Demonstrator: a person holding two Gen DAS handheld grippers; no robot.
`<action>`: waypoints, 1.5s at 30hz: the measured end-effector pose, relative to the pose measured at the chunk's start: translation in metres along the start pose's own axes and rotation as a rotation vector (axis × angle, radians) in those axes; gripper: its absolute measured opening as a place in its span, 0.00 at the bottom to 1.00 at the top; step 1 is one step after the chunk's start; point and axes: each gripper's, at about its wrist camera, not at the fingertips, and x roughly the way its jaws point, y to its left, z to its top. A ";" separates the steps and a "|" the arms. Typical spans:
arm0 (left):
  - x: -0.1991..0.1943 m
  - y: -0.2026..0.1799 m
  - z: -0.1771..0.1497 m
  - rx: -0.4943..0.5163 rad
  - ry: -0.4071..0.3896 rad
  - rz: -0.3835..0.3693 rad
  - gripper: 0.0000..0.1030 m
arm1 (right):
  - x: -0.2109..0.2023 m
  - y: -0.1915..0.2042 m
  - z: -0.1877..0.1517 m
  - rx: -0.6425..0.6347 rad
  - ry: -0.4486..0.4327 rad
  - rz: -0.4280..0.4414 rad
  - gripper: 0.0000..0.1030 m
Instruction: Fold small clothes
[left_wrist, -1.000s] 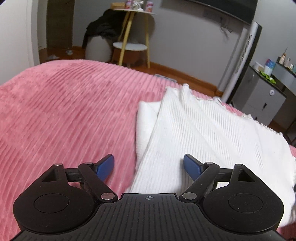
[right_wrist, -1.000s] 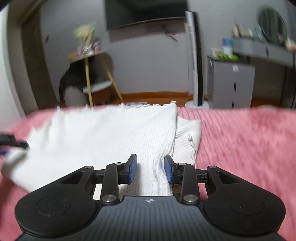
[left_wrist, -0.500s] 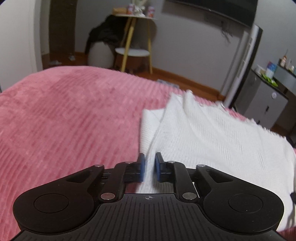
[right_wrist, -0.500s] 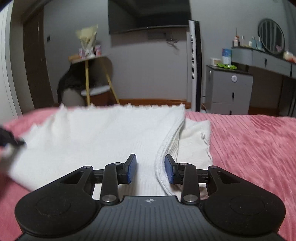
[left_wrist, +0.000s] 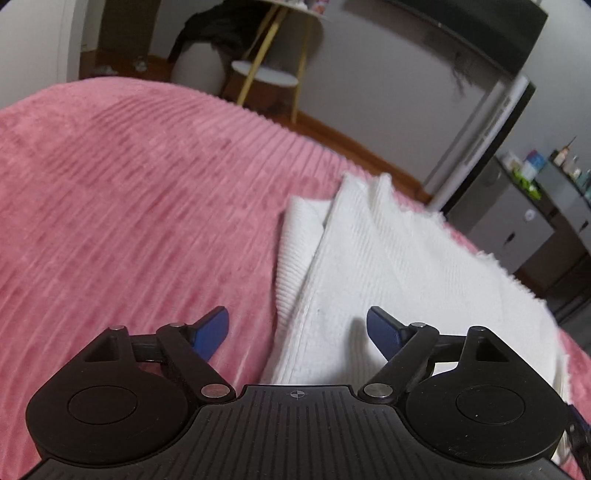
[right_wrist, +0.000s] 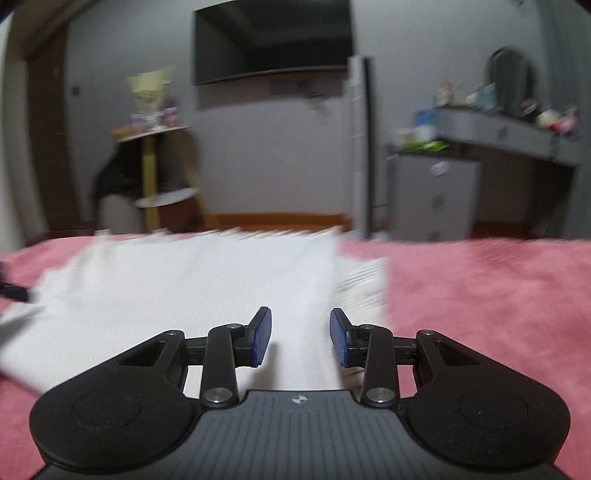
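Garment: white ribbed knit top (left_wrist: 399, 266), folded in layers, lying flat on my bed; in my right wrist view it (right_wrist: 192, 280) fills the near middle, blurred.
Fold edge: in my left wrist view a narrower lower layer sticks out on the left from under the top layer.
Far hem: frayed, running along the side nearest the floor.
Left gripper (left_wrist: 297, 328): my jaws are opening and stand wide; the left blue pad is over the blanket, the right one over the cloth, the garment's near left edge lies between them, and neither pad presses on it.
Right gripper (right_wrist: 300, 339): jaws partly apart over the garment's right side, the fold edge lying between the pads; I see no pinch on the cloth.
Bed: pink ribbed blanket (left_wrist: 129, 206) under everything.
Room: side table with yellow legs (left_wrist: 266, 70), wall television (right_wrist: 273, 37), grey cabinet (right_wrist: 436, 195).
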 end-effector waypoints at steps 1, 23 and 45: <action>0.006 -0.001 0.001 0.003 0.011 -0.005 0.85 | 0.002 0.003 -0.002 -0.001 0.009 0.038 0.33; 0.033 -0.004 0.008 0.041 0.037 -0.017 0.93 | 0.011 -0.025 -0.014 0.022 0.025 -0.005 0.07; -0.021 -0.094 0.025 0.086 0.015 -0.096 0.21 | 0.010 -0.028 -0.011 0.038 0.005 0.046 0.20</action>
